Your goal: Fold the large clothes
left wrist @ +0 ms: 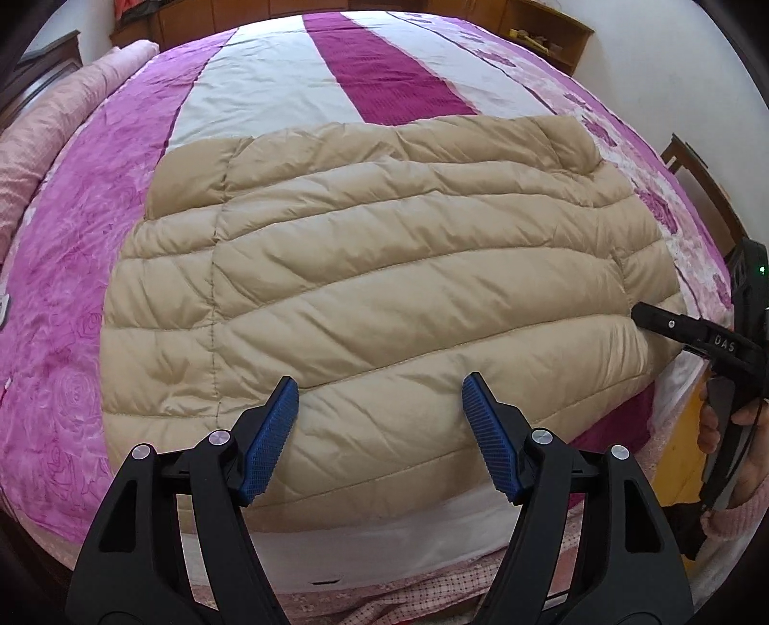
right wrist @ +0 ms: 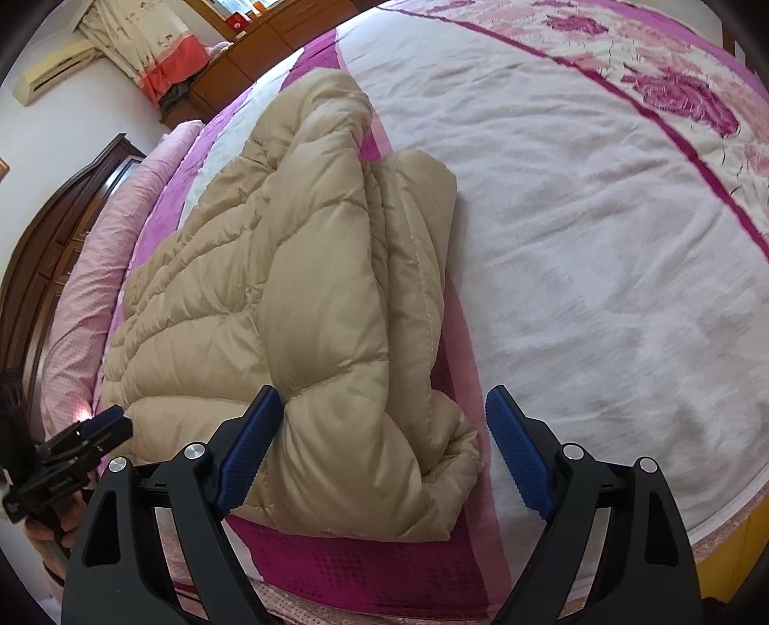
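A beige quilted puffer jacket (left wrist: pixel 375 269) lies folded on the bed, near its front edge. My left gripper (left wrist: pixel 379 399) is open and empty, its blue pads just above the jacket's near edge. In the right wrist view the jacket (right wrist: pixel 298 307) shows as a thick bundle with a folded sleeve along its right side. My right gripper (right wrist: pixel 382 408) is open, its jaws astride the jacket's near corner without closing on it. The right gripper also shows in the left wrist view (left wrist: pixel 646 315), at the jacket's right end. The left gripper appears at the left edge of the right wrist view (right wrist: pixel 113 420).
The bed has a pink, magenta and white floral bedspread (left wrist: pixel 269 91). A pink rolled quilt (left wrist: pixel 62 125) lies along the left by a dark wooden headboard (right wrist: pixel 57 231). Wooden cabinets (left wrist: pixel 548 33) stand beyond the far end. A wooden chair (left wrist: pixel 697 178) is at right.
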A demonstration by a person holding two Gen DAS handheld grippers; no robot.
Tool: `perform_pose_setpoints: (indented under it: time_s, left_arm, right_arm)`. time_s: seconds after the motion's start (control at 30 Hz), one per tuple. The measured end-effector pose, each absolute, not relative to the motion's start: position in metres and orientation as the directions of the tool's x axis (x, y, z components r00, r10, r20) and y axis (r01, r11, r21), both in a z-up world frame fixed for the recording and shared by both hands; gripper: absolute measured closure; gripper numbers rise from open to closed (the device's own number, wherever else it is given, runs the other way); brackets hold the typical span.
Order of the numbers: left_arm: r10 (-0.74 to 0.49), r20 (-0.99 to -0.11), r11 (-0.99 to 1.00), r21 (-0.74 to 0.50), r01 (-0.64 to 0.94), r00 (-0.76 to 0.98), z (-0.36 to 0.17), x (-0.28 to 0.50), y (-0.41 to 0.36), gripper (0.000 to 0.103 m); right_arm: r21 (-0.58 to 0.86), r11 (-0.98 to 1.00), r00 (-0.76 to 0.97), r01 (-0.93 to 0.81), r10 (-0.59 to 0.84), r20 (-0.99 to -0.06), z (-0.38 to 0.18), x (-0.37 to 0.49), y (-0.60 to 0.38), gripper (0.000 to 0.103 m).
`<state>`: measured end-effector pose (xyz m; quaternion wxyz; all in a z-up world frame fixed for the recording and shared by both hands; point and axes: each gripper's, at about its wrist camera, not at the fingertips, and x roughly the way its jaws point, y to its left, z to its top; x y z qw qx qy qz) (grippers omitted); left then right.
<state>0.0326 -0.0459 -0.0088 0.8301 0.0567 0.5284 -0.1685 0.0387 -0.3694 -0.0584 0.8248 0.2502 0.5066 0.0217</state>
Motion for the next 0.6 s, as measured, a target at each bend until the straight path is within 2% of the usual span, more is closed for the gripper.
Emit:
perform_pose_setpoints:
  time_s: [0.6]
  left_arm:
    - [-0.161, -0.909, 0.938, -0.020, 0.347, 0.384, -0.031, 0.037, -0.061, 0.028]
  right_arm:
    - [0.554, 0.806, 0.469, 0.206, 0.416, -0.779, -0.076, 0.043, -0.385, 0.018]
